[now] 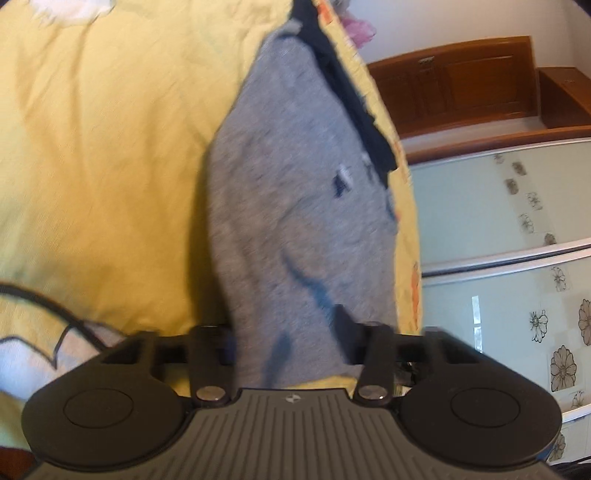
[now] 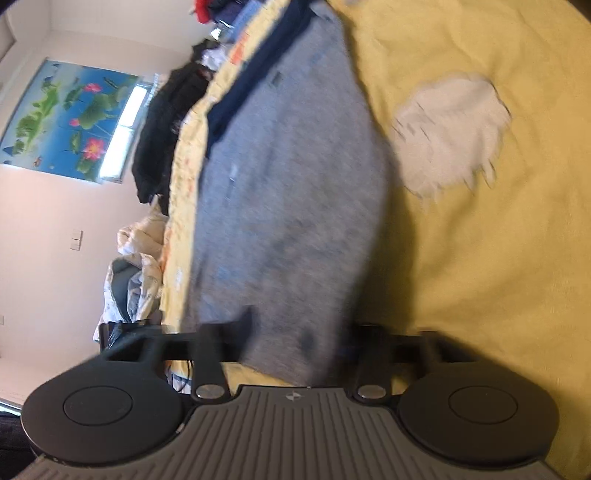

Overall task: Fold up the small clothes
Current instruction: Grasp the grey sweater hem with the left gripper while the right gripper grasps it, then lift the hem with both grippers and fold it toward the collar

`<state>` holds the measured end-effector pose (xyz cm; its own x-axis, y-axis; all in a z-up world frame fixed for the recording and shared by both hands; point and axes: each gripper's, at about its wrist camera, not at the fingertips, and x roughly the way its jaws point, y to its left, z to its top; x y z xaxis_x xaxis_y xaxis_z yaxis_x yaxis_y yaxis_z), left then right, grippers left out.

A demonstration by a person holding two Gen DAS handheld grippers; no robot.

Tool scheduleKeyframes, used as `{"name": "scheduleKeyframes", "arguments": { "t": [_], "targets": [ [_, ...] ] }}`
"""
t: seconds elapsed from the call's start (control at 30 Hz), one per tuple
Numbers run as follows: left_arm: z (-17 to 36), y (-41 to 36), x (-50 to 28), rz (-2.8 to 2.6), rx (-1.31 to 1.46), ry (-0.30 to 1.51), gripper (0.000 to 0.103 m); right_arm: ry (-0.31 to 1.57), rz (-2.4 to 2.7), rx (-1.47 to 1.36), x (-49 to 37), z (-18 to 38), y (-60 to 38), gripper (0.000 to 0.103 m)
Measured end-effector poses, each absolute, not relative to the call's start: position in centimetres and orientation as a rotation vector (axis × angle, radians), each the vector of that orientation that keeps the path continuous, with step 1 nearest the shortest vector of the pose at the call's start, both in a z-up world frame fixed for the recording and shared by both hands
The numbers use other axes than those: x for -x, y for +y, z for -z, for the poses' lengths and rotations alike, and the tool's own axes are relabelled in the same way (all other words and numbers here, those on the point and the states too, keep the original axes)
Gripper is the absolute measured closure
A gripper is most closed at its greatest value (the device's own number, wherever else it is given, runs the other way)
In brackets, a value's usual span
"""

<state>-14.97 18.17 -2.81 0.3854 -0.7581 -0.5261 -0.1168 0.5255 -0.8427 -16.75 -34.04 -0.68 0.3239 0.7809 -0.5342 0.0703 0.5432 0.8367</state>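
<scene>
A small grey garment (image 1: 295, 206) with a dark navy band (image 1: 351, 99) along its far edge hangs stretched over the yellow bedsheet (image 1: 103, 147), its near edge gathered up between the 2 grippers. Seen from the left wrist, the left gripper (image 1: 286, 332) has grey cloth bunched between its 2 black fingers (image 1: 347, 332), which look clamped on the fabric, though the picture is blurred with motion. Seen from the right wrist, the right gripper (image 2: 295, 336) has the same grey cloth filling the space between its fingers (image 2: 243, 325), and it too looks closed on the garment's hem; the blur keeps the exact contact soft. The garment (image 2: 288, 192) runs away from both cameras toward the edge of the bed, its navy band (image 2: 251, 77) lying next to the sheet's printed border. A white printed patch (image 2: 450, 136) on the yellow sheet (image 2: 498, 258) sits just beside the garment on the right. A heap of dark clothes (image 2: 166, 129) lies along the bed's edge, with red and blue pieces (image 2: 218, 11) piled further along, and a crumpled pale quilt (image 2: 136, 266) is bundled lower down. On the wall hangs a lotus picture (image 2: 70, 118). On the other side stand a brown wooden cabinet (image 1: 465, 81) and pale sliding doors with flower prints (image 1: 517, 229). No box or basket shows.
</scene>
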Motion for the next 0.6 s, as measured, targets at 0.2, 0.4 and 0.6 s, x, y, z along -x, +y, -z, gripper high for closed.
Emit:
{"name": "scheduleKeyframes", "arguments": {
  "t": [0.2,0.4,0.6],
  "targets": [
    [1.3,16.7,15.3,0.45,0.752,1.106,0.099,1.123,-0.592,-0.822,17.5,0.2,-33.4,0.091],
    [0.4,18.9,16.4,0.38,0.646,1.133,0.099,1.159,-0.559,-0.688,18.1,-2.0,-35.1,0.091],
    [0.1,18.1,15.9,0.447,0.661,1.123,0.099,1.184,-0.574,-0.728,18.4,-0.8,-35.1,0.091]
  ]
}}
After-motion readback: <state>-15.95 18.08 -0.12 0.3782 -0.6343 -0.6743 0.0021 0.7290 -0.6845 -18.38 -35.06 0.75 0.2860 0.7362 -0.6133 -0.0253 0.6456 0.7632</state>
